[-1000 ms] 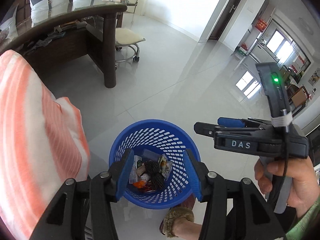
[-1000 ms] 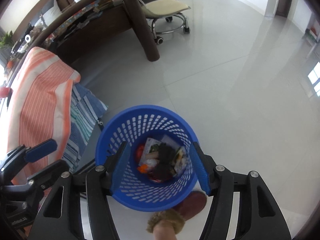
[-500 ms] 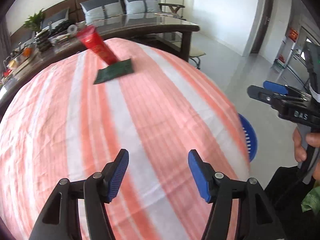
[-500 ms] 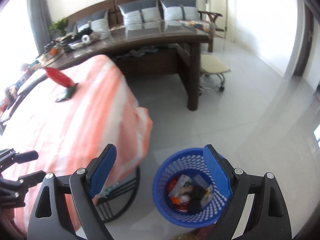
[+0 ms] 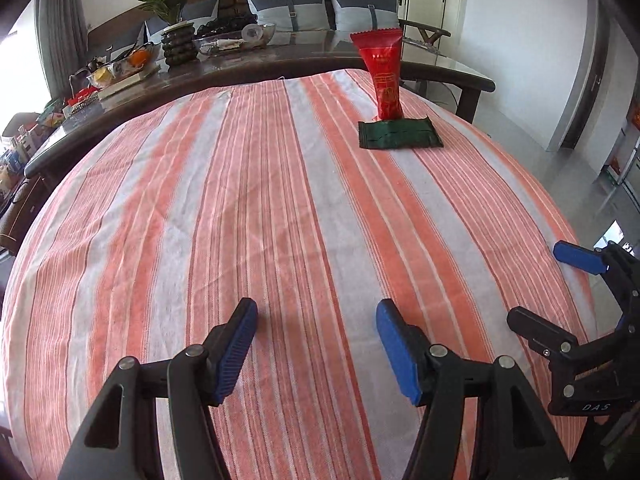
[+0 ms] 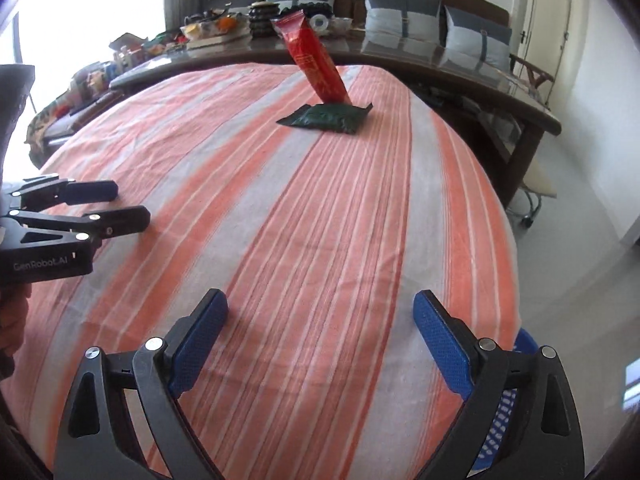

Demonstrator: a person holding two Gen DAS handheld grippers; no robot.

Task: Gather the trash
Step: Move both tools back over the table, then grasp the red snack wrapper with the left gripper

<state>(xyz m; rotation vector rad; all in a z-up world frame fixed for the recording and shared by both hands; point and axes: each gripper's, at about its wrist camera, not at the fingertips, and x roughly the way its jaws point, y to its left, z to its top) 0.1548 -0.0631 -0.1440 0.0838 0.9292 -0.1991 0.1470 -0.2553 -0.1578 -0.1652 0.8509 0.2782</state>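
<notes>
**Orange stripes, 2 wrappers, both hand-held grippers empty**

Orange-and-white striped cloth [image 5: 280, 208] covers the table, and everything here is placed against it. At its far end a red packet [image 5: 383, 76] stands upright, its base touching a dark green packet [image 5: 400, 135] that lies flat on the cloth just in front of it. In the right wrist view the red packet [image 6: 316, 65] leans away from the green packet [image 6: 326, 119].

The left hand-held gripper [image 5: 316, 344] hovers over the near part of the cloth, its blue pads apart with only bare stripes between them. The right hand-held gripper [image 6: 320, 342] sits over the near edge of the cloth beside it, spread wide, nothing between its pads; its jaws have just been opening further. Both are well apart from the 2 packets.

Below the cloth's near right edge, a blue basket [image 6: 500, 412] shows partly behind the right pad. Beyond the cloth's far end runs a dark wooden table [image 5: 436, 66] carrying a potted plant [image 5: 172, 24], with a sofa and grey cushions [image 5: 288, 6] behind it.
</notes>
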